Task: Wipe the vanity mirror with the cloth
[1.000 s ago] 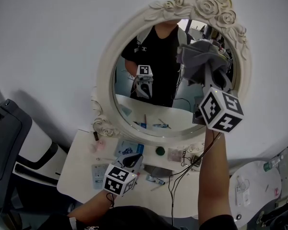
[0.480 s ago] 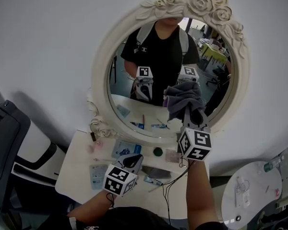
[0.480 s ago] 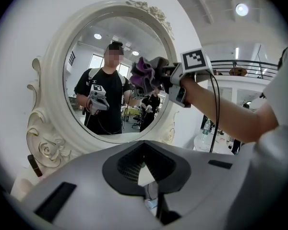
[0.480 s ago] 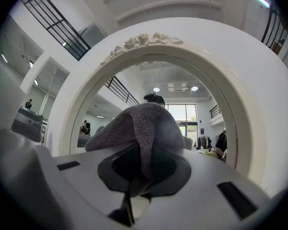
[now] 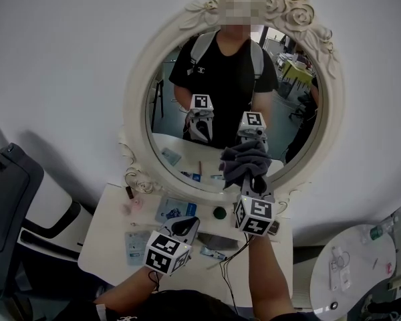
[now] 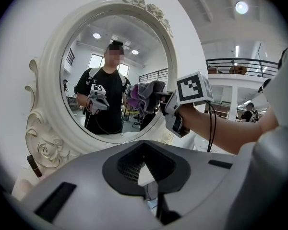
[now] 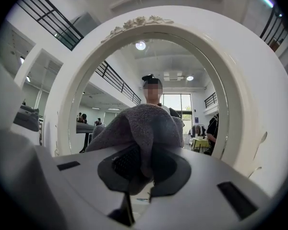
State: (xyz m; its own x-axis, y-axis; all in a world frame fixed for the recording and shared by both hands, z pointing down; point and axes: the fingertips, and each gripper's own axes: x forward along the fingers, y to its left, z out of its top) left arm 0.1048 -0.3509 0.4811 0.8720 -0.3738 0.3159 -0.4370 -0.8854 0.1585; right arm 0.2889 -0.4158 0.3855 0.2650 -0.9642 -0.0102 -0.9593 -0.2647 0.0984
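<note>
Head view: we are wiping vanity mirror [image 5: 135, 99] lower part, right gripper [image 5: 254, 182] clamping cloth [image 5: 240, 160], left gripper [image 5: 186, 225] closed; seemingly midway

Light: bright, diffuse, even. Wall [image 5: 67, 59] shades only softly, with a faint shadow ring outside the mirror [image 5: 135, 105] frame. Left gripper view: ceiling lamp [image 6: 239, 6] blooms slightly at upper right. Reflected lamps [image 7: 141, 45] show as small hot spots in the glass, with no washout. Both gripper views: strong fisheye, black vignette at corners, railings and frame bowed. Cloth [image 7: 144, 128] is soft at its near edge. Head view is sharp, with mild edge curvature.
</note>
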